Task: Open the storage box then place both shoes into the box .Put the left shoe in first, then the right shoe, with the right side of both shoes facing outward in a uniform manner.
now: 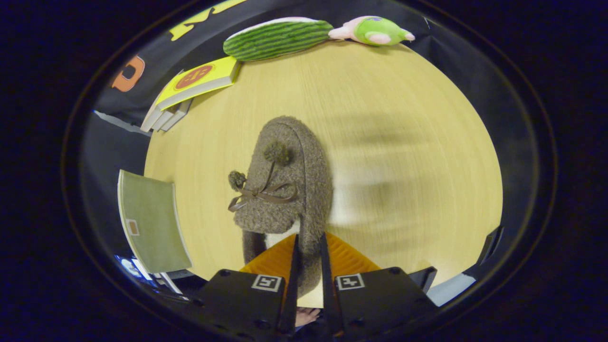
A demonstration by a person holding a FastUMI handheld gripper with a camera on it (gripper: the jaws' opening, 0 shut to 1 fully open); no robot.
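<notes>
A fuzzy grey-brown slipper (285, 185) with a brown bow and two pom-poms hangs above the round wooden table (389, 118), toe pointing away from me. My gripper (308, 251) is shut on the slipper's right side wall near the heel, which is pinched between both fingers. The white lining shows at the slipper's opening just left of the fingers. A blurred shadow lies on the table to the right of the slipper. A grey-green box lid or panel (152, 223) stands at the table's left edge.
A stack of books with a yellow cover (194, 85) lies at the far left of the table. A watermelon-striped plush (275, 38) and a green and pink plush toy (375, 31) rest along the far edge.
</notes>
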